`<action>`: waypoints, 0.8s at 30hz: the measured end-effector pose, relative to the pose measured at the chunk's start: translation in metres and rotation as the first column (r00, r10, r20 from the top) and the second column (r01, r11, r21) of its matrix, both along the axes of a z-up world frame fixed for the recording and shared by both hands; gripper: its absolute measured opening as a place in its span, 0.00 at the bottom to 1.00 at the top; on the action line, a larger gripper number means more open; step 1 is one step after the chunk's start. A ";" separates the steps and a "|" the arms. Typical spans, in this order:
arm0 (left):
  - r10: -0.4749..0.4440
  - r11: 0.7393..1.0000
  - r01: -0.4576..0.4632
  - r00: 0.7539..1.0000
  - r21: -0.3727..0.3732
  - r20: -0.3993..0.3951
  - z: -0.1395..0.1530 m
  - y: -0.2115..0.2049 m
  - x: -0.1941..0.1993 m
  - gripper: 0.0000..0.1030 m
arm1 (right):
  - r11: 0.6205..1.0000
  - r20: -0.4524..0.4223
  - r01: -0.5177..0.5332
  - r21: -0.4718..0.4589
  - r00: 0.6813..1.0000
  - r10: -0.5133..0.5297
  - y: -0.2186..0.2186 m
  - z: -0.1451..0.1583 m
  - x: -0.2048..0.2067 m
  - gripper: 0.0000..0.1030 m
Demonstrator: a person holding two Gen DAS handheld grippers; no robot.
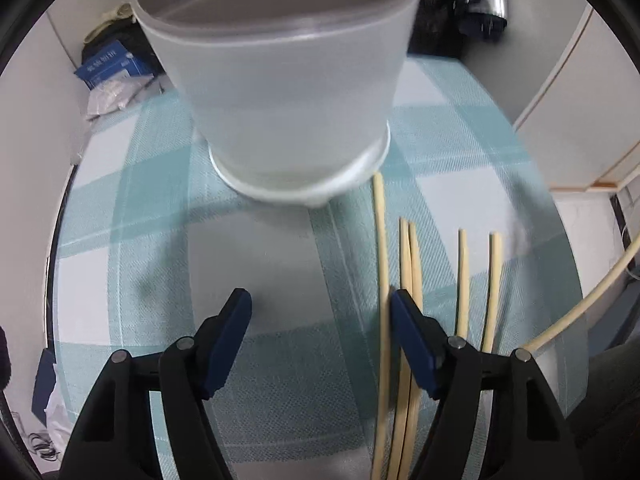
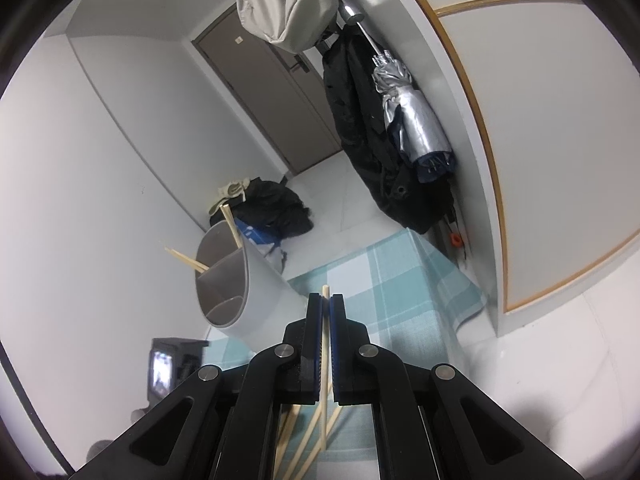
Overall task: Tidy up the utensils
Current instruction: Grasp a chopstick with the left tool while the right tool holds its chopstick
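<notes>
- The left tongs (image 1: 322, 312) are seen spread wide, with only bare checked cloth (image 1: 132, 184) between the two blue pads; nothing is gripped.
- A frosted plastic utensil holder (image 1: 280, 80) is seen just ahead of them, its base resting on the teal-and-white cloth and its body tilted.
- Loose chopsticks (image 1: 462, 280) are laid on the cloth to the right of the holder, running lengthwise; one stick reaches almost to the holder's base, and the right pad is placed over a pair of them.
- The right tongs (image 2: 325, 308) are clenched on a single chopstick (image 2: 325, 356), whose tip is shown poking just past the fingertips.
- From the right wrist view, the grey divided holder (image 2: 236, 284) is shown leaning, with three chopsticks (image 2: 188, 261) already lodged in its compartments.
- More chopsticks are glimpsed on the cloth beneath the right tongs.
- A dark jacket (image 2: 360, 132) and a folded silver umbrella (image 2: 412, 116) are seen hanging on the far wall, with a brown door (image 2: 272, 96) behind.
</notes>
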State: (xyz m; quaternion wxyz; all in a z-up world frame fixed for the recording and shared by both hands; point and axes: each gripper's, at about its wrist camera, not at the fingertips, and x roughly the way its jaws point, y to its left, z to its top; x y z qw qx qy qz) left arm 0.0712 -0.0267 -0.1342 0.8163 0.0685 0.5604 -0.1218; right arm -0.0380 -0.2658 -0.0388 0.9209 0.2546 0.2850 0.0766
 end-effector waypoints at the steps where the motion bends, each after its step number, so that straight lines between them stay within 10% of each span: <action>1: -0.001 1.000 0.001 1.000 -0.003 0.002 0.001 0.001 0.003 0.66 | 1.000 -0.001 -0.003 0.002 1.000 0.003 0.000 0.000 0.000 0.03; 5: -0.008 1.000 0.008 1.000 0.011 0.022 0.001 0.000 0.006 0.60 | 1.000 0.001 -0.002 0.002 1.000 0.002 -0.001 0.001 0.000 0.03; 7: -0.031 0.999 0.031 0.999 -0.010 0.014 0.004 -0.004 0.003 0.35 | 1.000 0.005 -0.001 -0.003 1.000 0.001 -0.001 0.001 -0.001 0.03; 12: -0.093 0.996 0.093 0.995 0.008 0.020 0.007 -0.023 -0.013 0.10 | 1.000 0.004 0.003 -0.002 1.000 -0.003 -0.002 0.001 -0.001 0.03; 24: -0.162 0.987 0.161 0.987 0.020 0.020 0.003 -0.001 -0.055 0.02 | 1.000 -0.007 0.021 -0.003 1.000 -0.021 -0.003 -0.001 -0.003 0.03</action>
